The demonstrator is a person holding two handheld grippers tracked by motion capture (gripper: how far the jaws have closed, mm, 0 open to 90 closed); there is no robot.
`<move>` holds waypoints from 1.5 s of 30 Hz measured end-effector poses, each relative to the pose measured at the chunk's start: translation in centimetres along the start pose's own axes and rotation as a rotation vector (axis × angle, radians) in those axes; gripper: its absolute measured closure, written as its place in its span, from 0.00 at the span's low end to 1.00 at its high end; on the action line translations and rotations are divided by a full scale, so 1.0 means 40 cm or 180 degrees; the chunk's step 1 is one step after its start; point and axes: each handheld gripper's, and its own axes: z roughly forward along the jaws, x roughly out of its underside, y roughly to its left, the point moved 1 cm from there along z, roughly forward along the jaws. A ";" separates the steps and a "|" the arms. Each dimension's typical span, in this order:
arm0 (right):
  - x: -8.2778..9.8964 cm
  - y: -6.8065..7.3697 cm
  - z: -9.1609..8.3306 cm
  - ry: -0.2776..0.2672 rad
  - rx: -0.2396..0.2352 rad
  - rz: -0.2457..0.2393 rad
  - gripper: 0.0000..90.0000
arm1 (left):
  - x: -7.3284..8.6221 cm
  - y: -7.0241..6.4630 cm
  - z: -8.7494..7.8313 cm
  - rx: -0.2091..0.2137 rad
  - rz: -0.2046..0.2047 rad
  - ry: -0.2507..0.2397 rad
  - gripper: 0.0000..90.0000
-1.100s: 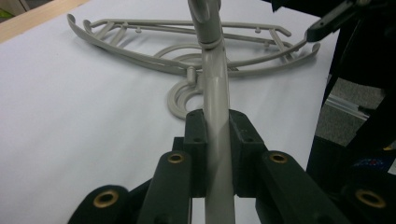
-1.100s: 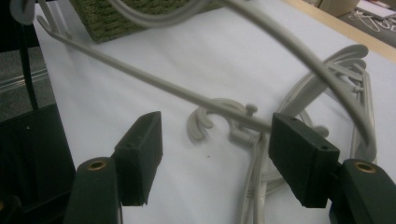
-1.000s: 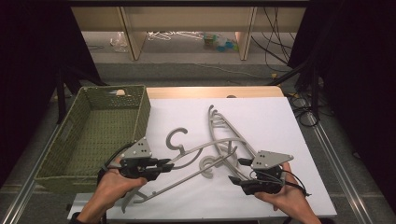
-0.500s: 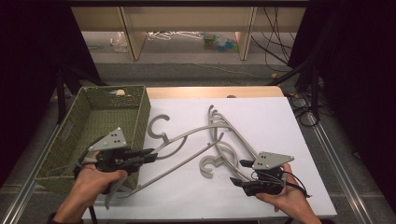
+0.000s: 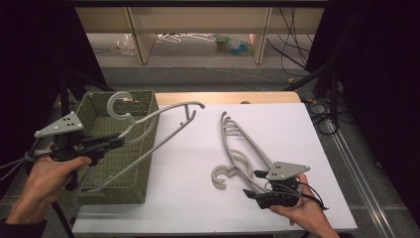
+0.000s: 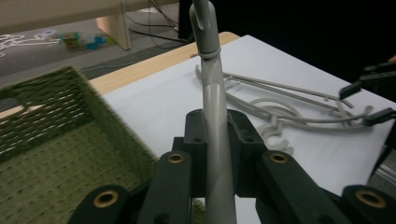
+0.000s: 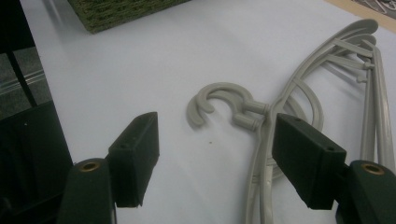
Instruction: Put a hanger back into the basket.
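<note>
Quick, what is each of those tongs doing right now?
Left tongs: shut on a grey hanger, lifted over the green basket.
Right tongs: open, just been opening, holding nothing; the hangers on the table lie beside them.

A white sheet (image 5: 198, 198) covers most of the bench (image 5: 233, 97), whose bare wooden edge shows along the far side. Beyond it stands a pale wooden shelf unit (image 5: 138, 42) on a grey floor (image 5: 208, 74), with white wire hangers (image 5: 185, 36) and small coloured items (image 5: 233, 44) lying under it. Black cables (image 5: 292, 54) trail down at the right, beside dark curtains (image 5: 381, 89).
</note>
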 end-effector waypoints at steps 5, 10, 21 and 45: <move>-0.001 -0.002 -0.001 -0.0020 0.0022 0.0026 0.33 | 0.007 0.050 -0.009 -0.0157 -0.0090 -0.0027 0.88; 0.001 -0.004 0.000 -0.0039 0.0055 0.0048 0.32 | 0.003 0.101 -0.019 -0.0304 -0.0120 -0.0035 0.88; 0.003 -0.006 0.002 -0.0026 0.0034 0.0053 0.32 | -0.001 0.211 -0.037 -0.0607 -0.0197 -0.0013 0.88; 0.009 -0.002 0.015 0.0051 0.0002 0.0062 0.32 | 0.098 0.336 -0.028 -0.0664 -0.0210 0.0146 0.88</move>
